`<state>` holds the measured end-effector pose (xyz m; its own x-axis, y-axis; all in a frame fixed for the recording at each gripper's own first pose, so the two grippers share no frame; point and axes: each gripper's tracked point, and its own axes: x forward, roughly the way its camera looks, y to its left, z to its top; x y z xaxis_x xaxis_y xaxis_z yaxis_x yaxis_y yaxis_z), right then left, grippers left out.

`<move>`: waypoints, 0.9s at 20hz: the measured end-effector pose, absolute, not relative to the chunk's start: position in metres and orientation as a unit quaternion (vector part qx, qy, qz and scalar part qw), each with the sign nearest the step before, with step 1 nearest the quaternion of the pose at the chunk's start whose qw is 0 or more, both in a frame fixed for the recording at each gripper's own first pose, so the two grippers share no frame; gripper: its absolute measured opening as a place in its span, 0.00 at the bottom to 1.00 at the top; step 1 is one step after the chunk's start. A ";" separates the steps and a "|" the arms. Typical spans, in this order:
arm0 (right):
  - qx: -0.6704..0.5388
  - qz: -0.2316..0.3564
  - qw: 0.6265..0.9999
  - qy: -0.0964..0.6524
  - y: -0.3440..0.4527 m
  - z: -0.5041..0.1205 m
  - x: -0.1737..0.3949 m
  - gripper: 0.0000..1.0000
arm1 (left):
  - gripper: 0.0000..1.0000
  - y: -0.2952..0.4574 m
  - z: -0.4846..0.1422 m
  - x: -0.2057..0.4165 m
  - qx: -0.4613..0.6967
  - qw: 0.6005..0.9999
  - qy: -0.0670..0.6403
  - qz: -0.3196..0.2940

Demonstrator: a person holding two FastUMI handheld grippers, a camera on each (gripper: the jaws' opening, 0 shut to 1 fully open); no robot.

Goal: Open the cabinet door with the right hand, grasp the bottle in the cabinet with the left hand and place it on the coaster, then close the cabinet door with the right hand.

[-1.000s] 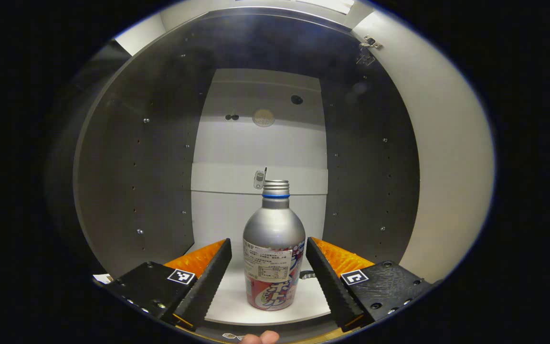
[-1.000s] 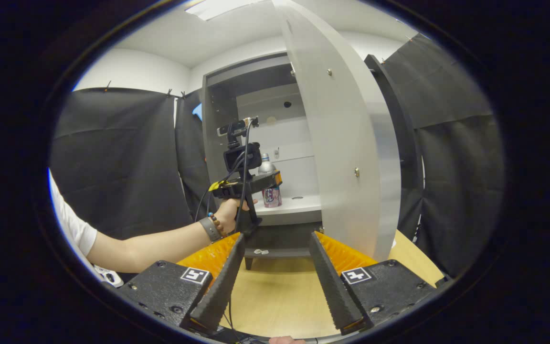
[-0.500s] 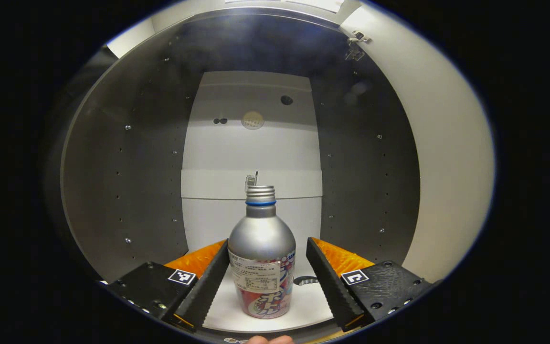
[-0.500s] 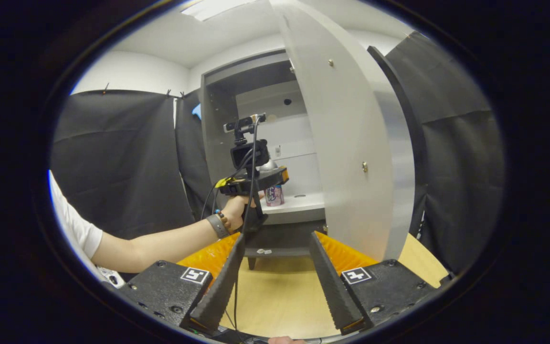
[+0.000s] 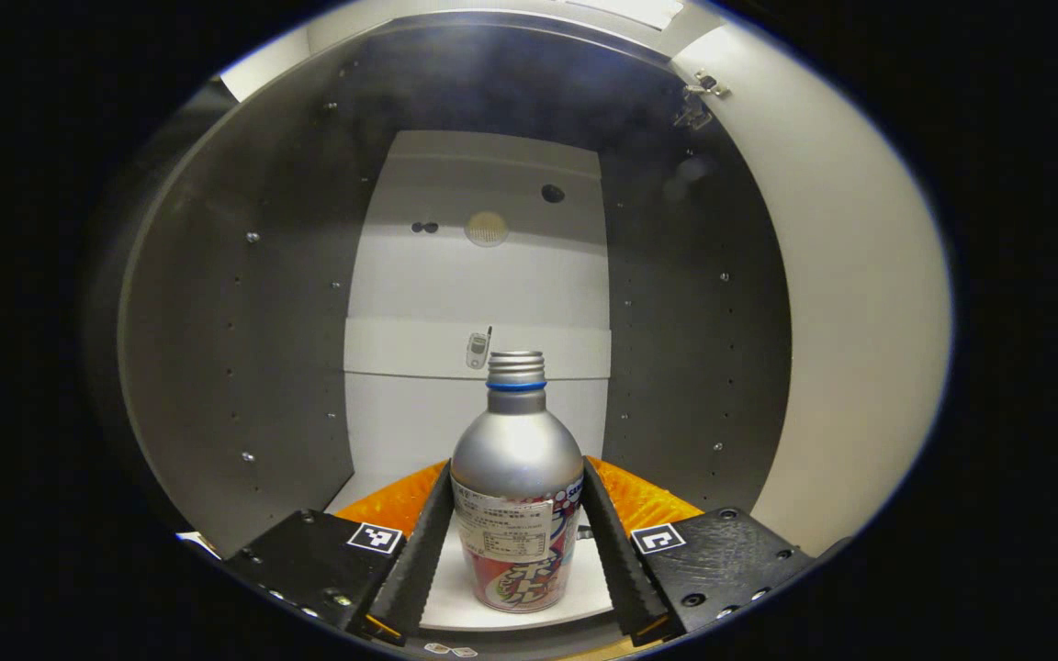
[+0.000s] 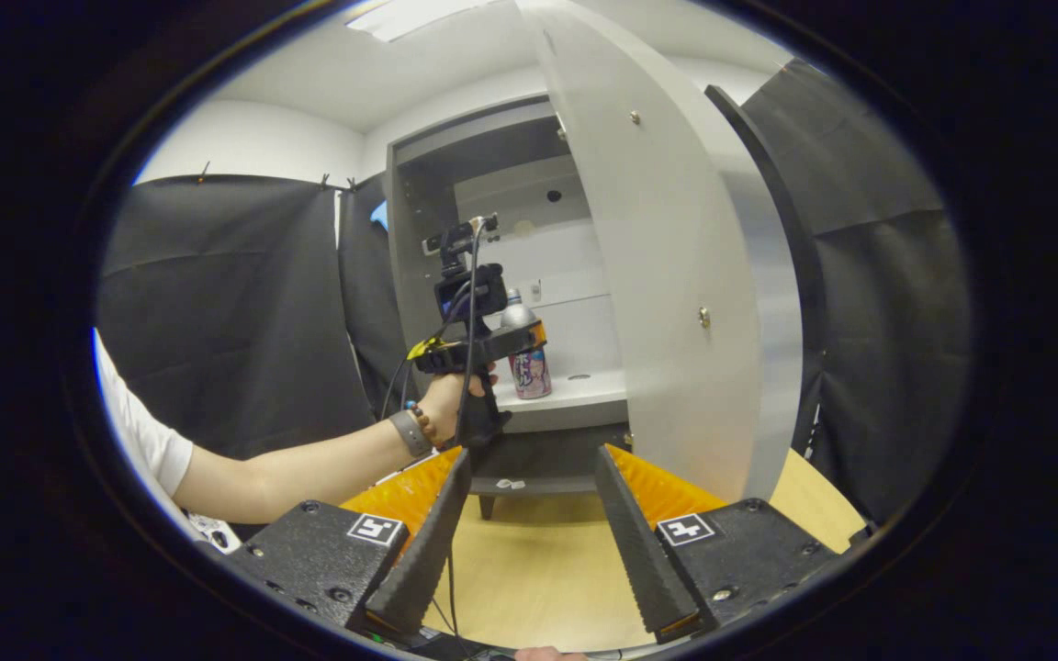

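Note:
A silver bottle with a blue neck ring and a red and white label stands upright on the cabinet's white shelf. My left gripper is shut on it, both ribbed fingers pressed against the label's sides. In the right gripper view, the bottle sits at the shelf's front with the left gripper around it. The cabinet door stands open to the right. My right gripper hovers open over the wooden table, short of the cabinet, with nothing between its fingers.
Dark grey side walls close in the cabinet on both sides, with a white back panel behind the bottle. A person's forearm reaches in from the left. Black cloth hangs to the left of the cabinet.
My left gripper's fingers have closed in from either side and now press on the bottle. My right gripper has hardly moved.

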<state>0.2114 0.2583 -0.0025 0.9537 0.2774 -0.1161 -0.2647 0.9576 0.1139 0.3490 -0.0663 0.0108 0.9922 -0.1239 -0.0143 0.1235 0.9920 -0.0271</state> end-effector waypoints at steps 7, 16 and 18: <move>0.053 0.152 0.985 0.057 0.260 0.001 0.210 0.87 | 0.75 -0.047 0.020 0.269 -0.028 0.996 -0.015 -0.085; 0.041 0.181 0.982 0.038 0.270 0.009 0.205 0.87 | 0.75 0.044 -0.046 0.151 0.003 1.000 -0.011 -0.026; 0.038 0.185 0.981 0.040 0.275 0.011 0.200 0.86 | 0.75 0.062 -0.076 0.129 -0.003 1.000 0.003 -0.014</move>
<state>0.2003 0.2753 0.0106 0.9281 0.3668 -0.0636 -0.3608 0.9284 0.0888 0.1294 0.0619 -0.0757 0.9996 -0.0273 -0.0064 0.0272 0.9996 -0.0069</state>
